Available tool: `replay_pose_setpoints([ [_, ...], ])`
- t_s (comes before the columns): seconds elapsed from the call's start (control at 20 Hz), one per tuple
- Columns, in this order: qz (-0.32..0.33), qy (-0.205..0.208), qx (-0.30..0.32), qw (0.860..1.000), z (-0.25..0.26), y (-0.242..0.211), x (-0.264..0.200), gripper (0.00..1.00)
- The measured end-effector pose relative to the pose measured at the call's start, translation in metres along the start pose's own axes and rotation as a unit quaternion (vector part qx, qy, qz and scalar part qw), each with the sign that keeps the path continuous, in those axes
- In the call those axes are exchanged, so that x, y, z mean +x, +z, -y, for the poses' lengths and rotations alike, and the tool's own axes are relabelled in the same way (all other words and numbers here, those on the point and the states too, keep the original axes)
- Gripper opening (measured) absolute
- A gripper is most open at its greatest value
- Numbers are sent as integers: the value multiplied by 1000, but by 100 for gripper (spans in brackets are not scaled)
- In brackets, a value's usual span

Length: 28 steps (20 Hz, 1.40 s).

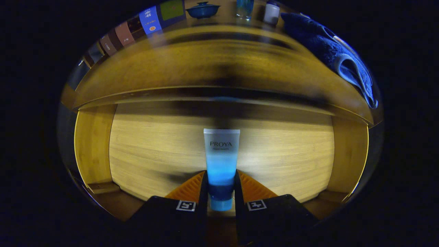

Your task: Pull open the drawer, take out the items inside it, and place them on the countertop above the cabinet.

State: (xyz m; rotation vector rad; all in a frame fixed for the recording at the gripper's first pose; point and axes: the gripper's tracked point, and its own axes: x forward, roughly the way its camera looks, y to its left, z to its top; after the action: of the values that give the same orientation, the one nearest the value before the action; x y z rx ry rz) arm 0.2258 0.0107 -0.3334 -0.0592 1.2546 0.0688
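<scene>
The claw (pixel 221 192) is closed on a blue cosmetic tube (pixel 221 161) near its cap, over the open drawer (pixel 154 147); light, squashy, slippery.

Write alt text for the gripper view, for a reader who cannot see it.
The gripper is shut on a blue tube, cap end nearest the camera, over the open wooden drawer. Beyond it the countertop carries a blue towel, a lidded blue bowl and small containers.
</scene>
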Motion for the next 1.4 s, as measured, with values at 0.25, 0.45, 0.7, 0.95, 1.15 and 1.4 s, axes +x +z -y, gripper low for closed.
replay_pose_setpoints([
  [0.25,16,27,13,999,-7,-6,-20,28],
  [0.45,48,71,6,996,-25,-5,-75,28],
  [0.7,91,86,-5,992,-29,26,-146,28],
  [0.95,126,60,-11,990,-34,87,-172,28],
  [1.15,125,44,-1,991,-35,123,-157,28],
  [1.4,118,29,3,993,-31,158,-121,28],
])
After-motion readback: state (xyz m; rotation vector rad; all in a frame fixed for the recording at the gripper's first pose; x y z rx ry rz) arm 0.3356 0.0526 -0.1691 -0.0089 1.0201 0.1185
